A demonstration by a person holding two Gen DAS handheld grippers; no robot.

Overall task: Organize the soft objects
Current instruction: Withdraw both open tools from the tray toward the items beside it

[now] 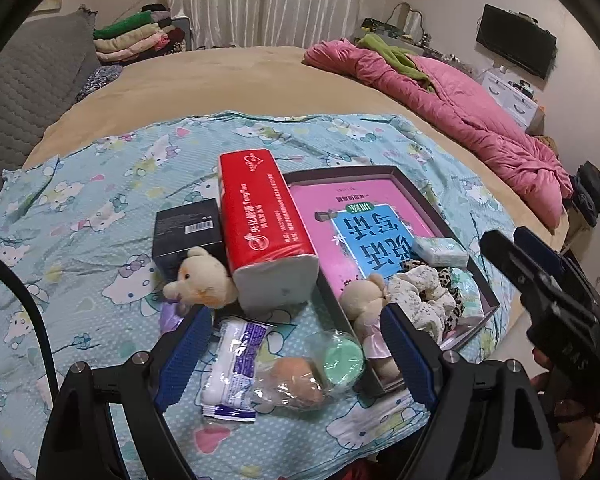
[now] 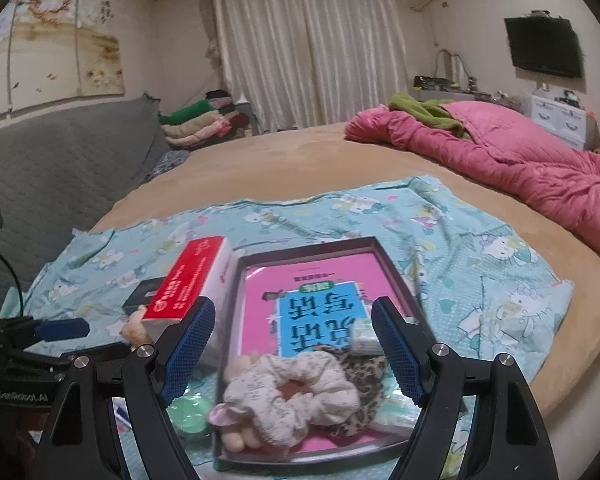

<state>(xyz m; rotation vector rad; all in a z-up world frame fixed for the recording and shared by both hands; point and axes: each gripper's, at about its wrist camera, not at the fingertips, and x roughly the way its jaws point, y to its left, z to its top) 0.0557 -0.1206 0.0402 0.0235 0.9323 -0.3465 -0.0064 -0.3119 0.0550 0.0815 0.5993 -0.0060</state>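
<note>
Two scrunchies (image 2: 292,396) lie in the tray (image 2: 236,392).

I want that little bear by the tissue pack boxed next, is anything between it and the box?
Yes. The red tissue pack stands between the bear and the box; lift the bear over it.
</note>
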